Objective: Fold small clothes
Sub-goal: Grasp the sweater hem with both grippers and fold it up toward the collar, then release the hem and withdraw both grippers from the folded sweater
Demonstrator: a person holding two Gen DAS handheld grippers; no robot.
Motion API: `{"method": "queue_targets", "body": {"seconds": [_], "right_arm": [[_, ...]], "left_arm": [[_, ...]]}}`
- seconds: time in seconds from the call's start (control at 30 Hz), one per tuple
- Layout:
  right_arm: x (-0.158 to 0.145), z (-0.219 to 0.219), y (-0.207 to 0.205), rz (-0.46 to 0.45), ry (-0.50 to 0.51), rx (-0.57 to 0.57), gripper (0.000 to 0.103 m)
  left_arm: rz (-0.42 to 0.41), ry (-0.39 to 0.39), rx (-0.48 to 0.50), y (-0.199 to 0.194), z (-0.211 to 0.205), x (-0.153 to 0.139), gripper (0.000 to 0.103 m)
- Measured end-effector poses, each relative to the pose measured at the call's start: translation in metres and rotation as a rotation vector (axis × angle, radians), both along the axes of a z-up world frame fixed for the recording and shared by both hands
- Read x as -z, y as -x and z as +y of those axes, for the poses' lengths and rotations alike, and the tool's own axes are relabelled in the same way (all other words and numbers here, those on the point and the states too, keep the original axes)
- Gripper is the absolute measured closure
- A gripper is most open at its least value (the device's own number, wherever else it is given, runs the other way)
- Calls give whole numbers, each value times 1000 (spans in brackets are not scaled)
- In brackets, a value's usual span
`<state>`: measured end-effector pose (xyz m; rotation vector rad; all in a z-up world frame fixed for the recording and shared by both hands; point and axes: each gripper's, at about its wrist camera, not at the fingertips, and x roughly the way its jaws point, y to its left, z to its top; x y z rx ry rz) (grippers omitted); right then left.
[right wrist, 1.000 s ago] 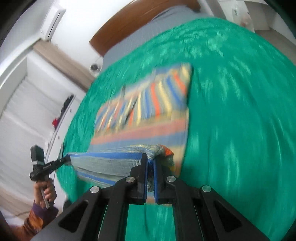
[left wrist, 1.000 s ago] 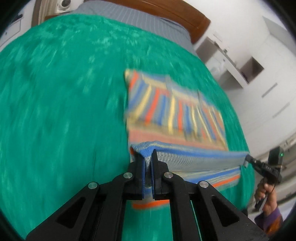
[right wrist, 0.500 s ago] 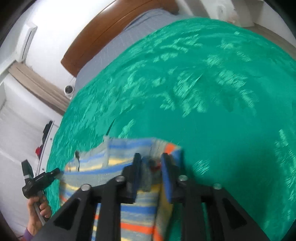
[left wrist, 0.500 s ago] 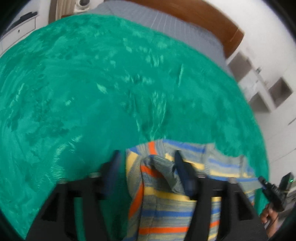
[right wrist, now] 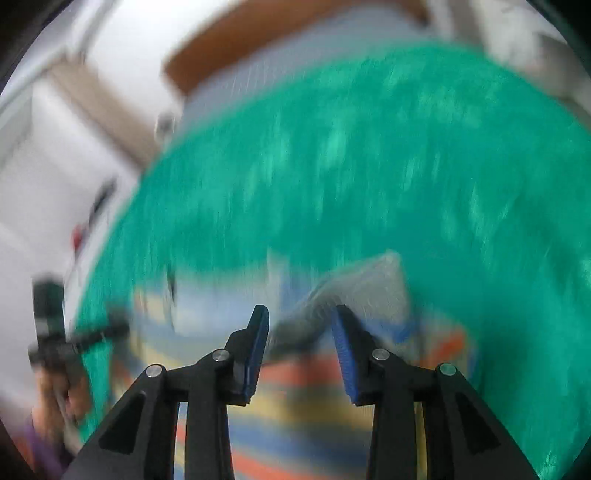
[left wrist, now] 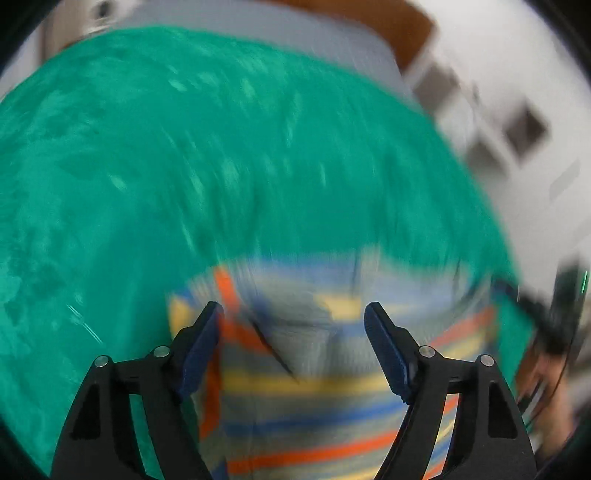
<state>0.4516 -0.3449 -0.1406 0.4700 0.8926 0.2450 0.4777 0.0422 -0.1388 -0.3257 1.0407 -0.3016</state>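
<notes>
A small striped garment (left wrist: 314,387), in blue, yellow, orange and grey, lies folded on the green bedspread (left wrist: 184,166). My left gripper (left wrist: 293,317) is open just above its left part, with cloth showing between the fingers. My right gripper (right wrist: 299,321) is open above its right part (right wrist: 295,387), where a grey corner (right wrist: 365,288) of cloth sticks up ahead of the fingers. Both views are blurred by motion.
The green bedspread (right wrist: 369,166) stretches far ahead to a grey sheet (left wrist: 258,26) and a wooden headboard (right wrist: 258,33). White cabinets (left wrist: 517,129) stand to the right of the bed. The other hand-held gripper shows at each view's edge (right wrist: 51,332).
Both grippers carried the garment's near edge forward over the rest, then opened and let it go. The garment now lies doubled over. Both grippers are still moving.
</notes>
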Motion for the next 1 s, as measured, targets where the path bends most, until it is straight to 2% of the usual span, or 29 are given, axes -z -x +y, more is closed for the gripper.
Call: {"method": "queue_targets", "body": {"seconds": [0.07, 0.1, 0.17, 0.23, 0.3, 0.33, 0.37, 0.4, 0.47, 0.5, 0.57, 0.6, 0.7, 0.73, 0.8, 0.87, 1.0], "right_arm": [[-18, -4, 8, -41, -47, 19, 61], [-24, -3, 13, -38, -31, -1, 58], [-34, 4, 30, -19, 55, -77, 58], [-34, 14, 56, 10, 132, -177, 58], [-23, 25, 91, 51, 150, -284, 58], [-15, 30, 105, 73, 154, -324, 58], [-3, 34, 121, 101, 168, -363, 58], [10, 38, 139, 134, 199, -393, 58], [30, 32, 174, 182, 280, -411, 59], [31, 24, 189, 169, 286, -405, 59], [28, 1, 217, 195, 370, -326, 56], [24, -9, 229, 195, 371, -294, 56], [4, -25, 264, 127, 404, -204, 53], [-1, -25, 274, 89, 425, -177, 47], [-7, -25, 288, 39, 439, -116, 39], [-6, -27, 298, -24, 412, -28, 36], [10, -29, 304, -66, 411, 107, 36]], "left_arm": [[-36, 50, -35, 12, 18, -16, 15], [-52, 36, -17, 21, 21, -21, 15], [-76, -52, 44, 49, 21, -23, 15], [-86, -108, 116, 81, 14, -15, 15], [-59, -180, 180, 112, 2, 5, 16], [-42, -219, 198, 124, 0, 16, 22], [-6, -296, 217, 140, 0, 32, 32], [28, -354, 224, 153, 3, 43, 37], [-4, -389, 207, 175, 22, 43, 37], [-15, -422, 190, 184, 30, 39, 36], [-34, -477, 147, 202, 44, 28, 34], [-46, -504, 125, 210, 48, 22, 34], [-103, -486, 101, 232, 44, 7, 18], [-142, -476, 87, 243, 37, 4, 9], [-209, -470, 68, 254, 22, 2, 6], [-253, -479, 21, 263, 7, 11, 4], [-255, -493, -18, 269, -3, 44, 4]]}}
